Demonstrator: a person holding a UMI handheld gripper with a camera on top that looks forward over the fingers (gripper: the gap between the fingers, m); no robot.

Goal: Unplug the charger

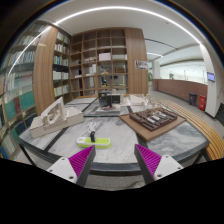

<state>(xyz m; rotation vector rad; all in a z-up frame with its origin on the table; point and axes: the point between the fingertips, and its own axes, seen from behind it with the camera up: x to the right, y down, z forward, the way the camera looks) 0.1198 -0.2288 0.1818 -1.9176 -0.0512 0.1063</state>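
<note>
- Bookshelves (100, 62) of warm wood fill the upper middle of the frame, with a long ceiling light strip (120, 12) arching across the top.
- Glass-fronted shelving (25, 75) runs down the left side of the frame, and a window wall (185, 72) occupies the upper right.
- Below centre lies a pale grey marbled table (120, 145), its near edge running just above the fingers and its right edge slanting toward the lower right.
- At the bottom of the frame the gripper (114, 160) shows two fingers set well apart, magenta pads (80, 160) facing inward, nothing between them but bare tabletop.
- Just above and slightly left of the gap sits a yellow-green charger (92, 141), flat on the table, with a small dark piece on top; whether it is plugged into anything cannot be told.
- A white block-shaped object (50, 118) stands on the table at the left middle of the frame, well apart from the charger.
- Right of centre rests a dark wooden tray (155, 120) holding dark items, near the table's right edge.
- Open tabletop spreads between the charger, the tray and the fingers.
</note>
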